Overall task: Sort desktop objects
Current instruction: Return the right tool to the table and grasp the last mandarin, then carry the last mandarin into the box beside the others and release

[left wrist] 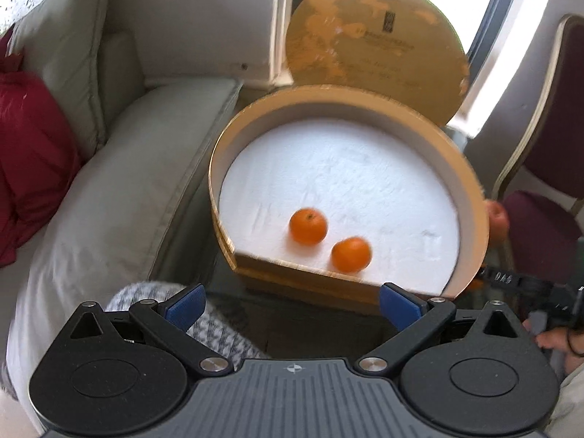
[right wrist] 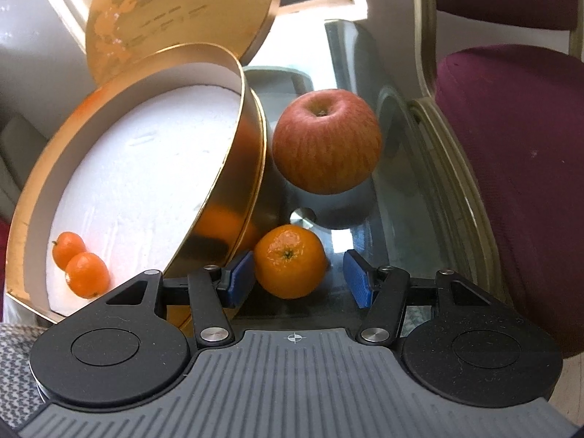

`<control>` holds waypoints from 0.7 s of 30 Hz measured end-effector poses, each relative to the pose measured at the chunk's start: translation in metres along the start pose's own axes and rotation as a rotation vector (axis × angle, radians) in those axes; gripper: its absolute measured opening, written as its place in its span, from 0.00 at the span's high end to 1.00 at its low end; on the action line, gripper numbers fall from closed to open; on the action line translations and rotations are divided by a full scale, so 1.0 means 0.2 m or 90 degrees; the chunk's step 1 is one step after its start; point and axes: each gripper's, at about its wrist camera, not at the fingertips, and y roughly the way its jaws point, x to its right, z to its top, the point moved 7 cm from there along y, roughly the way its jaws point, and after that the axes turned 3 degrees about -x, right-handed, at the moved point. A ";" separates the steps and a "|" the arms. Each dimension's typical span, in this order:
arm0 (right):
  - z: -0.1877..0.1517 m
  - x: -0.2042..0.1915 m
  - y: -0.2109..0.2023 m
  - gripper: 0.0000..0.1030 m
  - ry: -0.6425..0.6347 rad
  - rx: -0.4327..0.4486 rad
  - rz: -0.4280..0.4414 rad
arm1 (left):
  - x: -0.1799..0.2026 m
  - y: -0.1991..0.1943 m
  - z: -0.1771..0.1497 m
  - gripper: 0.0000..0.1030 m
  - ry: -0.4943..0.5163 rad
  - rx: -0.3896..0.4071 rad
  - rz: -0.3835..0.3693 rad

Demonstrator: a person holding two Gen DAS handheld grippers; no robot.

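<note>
Reaching over the glass table (right wrist: 401, 189), my left gripper (left wrist: 292, 304) hung spread wide and empty before the round gold box (left wrist: 474, 200) holding two small oranges (left wrist: 307, 225). My right gripper (right wrist: 297, 279) stood spread around a third orange (right wrist: 290, 261), the box wall crowding its left finger (right wrist: 237, 277), an apple (right wrist: 326, 142) beyond.

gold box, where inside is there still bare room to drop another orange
Most of the white liner in the gold box is bare: the whole stretch from the two small oranges back to the far wall below the raised lid. Only the near edge is taken. Outside, it is crowded: the loose orange and apple sit close to the box wall.
</note>
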 end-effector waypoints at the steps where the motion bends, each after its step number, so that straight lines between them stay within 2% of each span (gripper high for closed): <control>1: 0.00 -0.01 0.01 0.41 -0.006 -0.003 -0.002 | 0.00 0.01 -0.01 0.02 0.002 -0.005 0.002; 9: 0.00 -0.01 0.01 0.44 -0.043 0.003 0.004 | 0.02 0.07 -0.09 0.02 0.010 -0.048 0.013; 12: -0.01 -0.01 0.01 0.53 -0.043 0.001 0.022 | 0.02 0.08 -0.12 0.02 0.007 -0.057 0.010; 21: -0.03 0.01 0.01 0.56 -0.045 0.010 0.028 | 0.01 0.07 -0.16 0.02 0.004 -0.067 0.016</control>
